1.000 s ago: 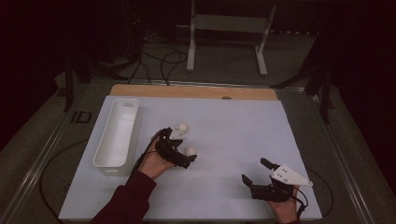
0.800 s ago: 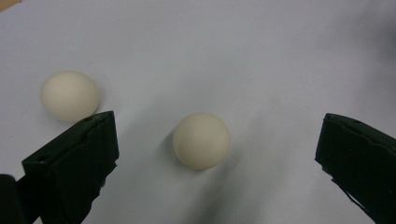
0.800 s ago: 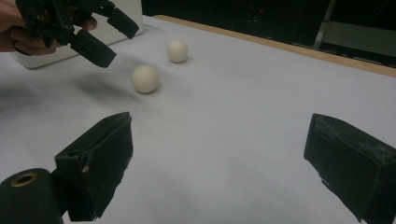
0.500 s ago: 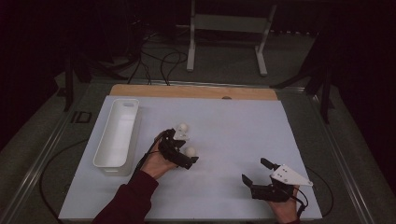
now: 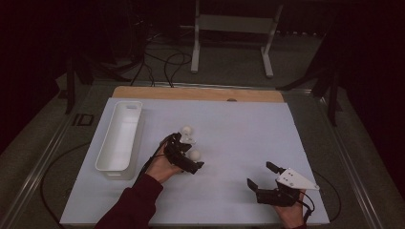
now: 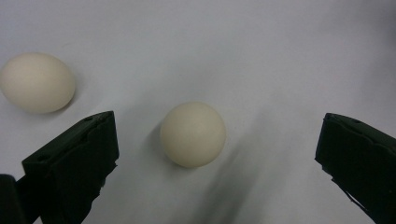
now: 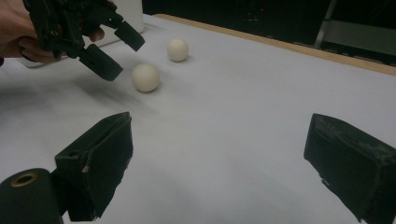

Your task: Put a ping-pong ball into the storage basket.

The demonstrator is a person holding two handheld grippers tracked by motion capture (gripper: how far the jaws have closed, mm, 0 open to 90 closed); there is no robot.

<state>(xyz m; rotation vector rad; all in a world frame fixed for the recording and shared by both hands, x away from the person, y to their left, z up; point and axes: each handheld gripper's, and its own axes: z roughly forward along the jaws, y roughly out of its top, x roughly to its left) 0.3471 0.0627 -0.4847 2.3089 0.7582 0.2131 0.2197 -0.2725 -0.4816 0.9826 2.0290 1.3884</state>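
Eggs, by the look of them: the nearer egg (image 6: 193, 134) lies on the white tabletop (image 5: 239, 129) between the wide-open jaws of the left tool (image 6: 210, 154), untouched. It looks light, smooth, rollable and probably brittle, so a gentle squeeze across its widest middle suits best. The second egg (image 6: 37, 82) lies nearby. The right tool (image 5: 267, 180) rests open and empty, well apart.

A long white plastic bin (image 5: 119, 138) is set on the white table sheet (image 5: 248, 124) (left side); a metal stand (image 5: 231, 28) is seen behind.
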